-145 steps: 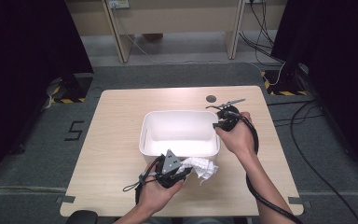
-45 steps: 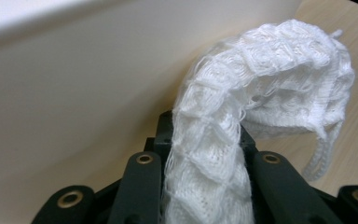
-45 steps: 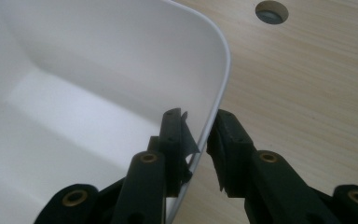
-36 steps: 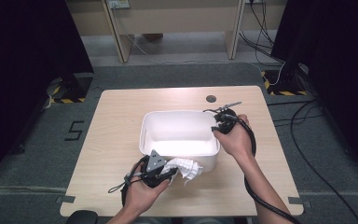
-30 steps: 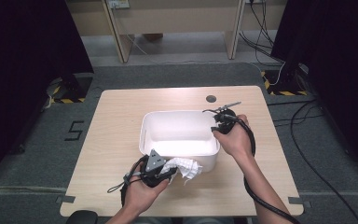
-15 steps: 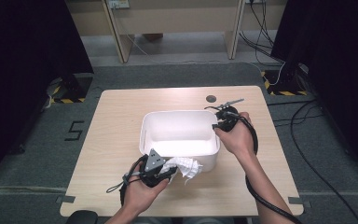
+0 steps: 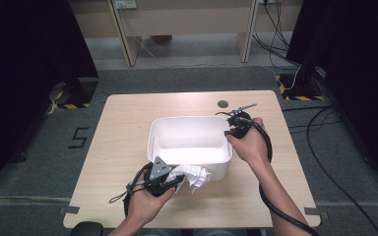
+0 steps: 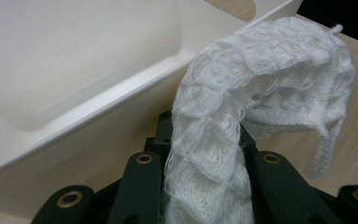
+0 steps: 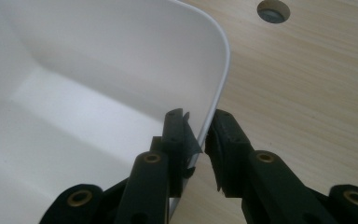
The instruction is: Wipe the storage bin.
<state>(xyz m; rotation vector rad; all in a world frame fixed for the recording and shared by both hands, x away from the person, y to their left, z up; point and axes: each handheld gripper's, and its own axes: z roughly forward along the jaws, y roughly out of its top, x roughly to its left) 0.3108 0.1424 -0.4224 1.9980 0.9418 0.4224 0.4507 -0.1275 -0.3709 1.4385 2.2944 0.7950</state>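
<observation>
Left gripper point(image 7: 174, 183): sat at the near edge of the table, in front of the tub's near wall, held in the person's left hand point(image 7: 145, 201). Its jaws were clamped on the white knitted cloth.
White knitted cloth point(image 8: 242, 135): rose from between the left jaws, arched over and drooped to the side, with a loose thread hanging from its edge. In the high view it point(image 7: 193, 173) lay bunched against the outside of the tub's near wall, just above the tabletop and outside the tub.
White plastic tub point(image 7: 189, 155): stood near the middle of the table, open side up, its inside bare in the high view and in both gripper views.
Right gripper point(image 9: 200, 135): was at the tub's right-hand wall, one jaw inside the rim and one outside. Its jaws had just been closing with the thin wall between them. The inner pad seemed to touch the wall, while a narrow gap showed at the outer pad, so a firm clamp could not be confirmed from this angle.
Right hand point(image 7: 248, 145): gripped that tool beside the tub's right end, its cable point(image 7: 275, 206) trailing back along the forearm.
Table point(image 7: 128, 123): pale wood, with a round dark grommet hole point(image 7: 222, 104) beyond the tub, well apart from both tools.
</observation>
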